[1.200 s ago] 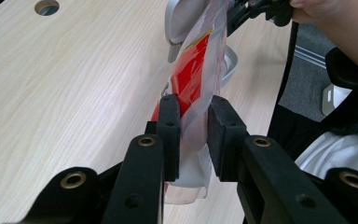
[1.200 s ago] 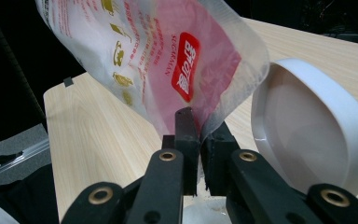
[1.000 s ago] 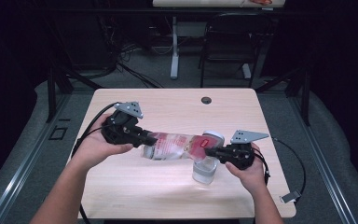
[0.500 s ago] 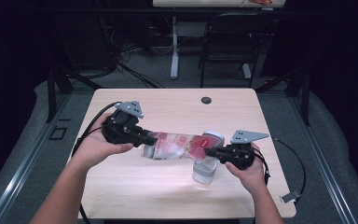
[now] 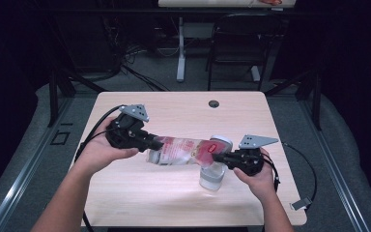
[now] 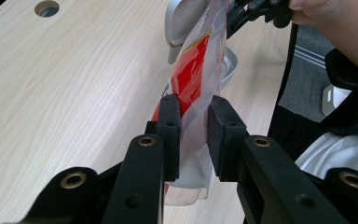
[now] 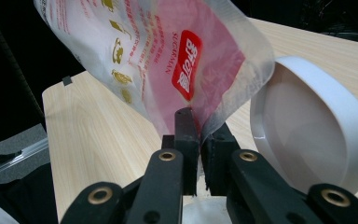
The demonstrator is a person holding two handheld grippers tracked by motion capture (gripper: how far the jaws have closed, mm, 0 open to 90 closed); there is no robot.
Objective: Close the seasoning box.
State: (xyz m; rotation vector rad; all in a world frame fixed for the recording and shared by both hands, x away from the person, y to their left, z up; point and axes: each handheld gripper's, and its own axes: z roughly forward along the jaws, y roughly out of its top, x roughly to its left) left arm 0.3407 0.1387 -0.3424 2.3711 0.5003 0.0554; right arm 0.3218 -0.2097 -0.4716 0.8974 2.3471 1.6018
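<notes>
1. Left gripper [image 5: 155, 143]: clamped on one end of plastic bag [image 5: 183, 151].
2. Right gripper [image 5: 216, 157]: pinched on opposite end of the bag, near red label [image 7: 186, 58].
3. Bag: stretched between both grippers, lifted off wooden table [image 5: 174, 111], above clear container [image 5: 211, 176].
4. White lid [image 7: 317, 140]: tilted, just beside the bag.

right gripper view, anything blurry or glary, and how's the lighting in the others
Right gripper view: the bag is sharp, its print readable; the white tub is soft, with no hard glare. Left gripper view: the pads are crisp, the far table soft. High view: table lit, surroundings dark.
</notes>
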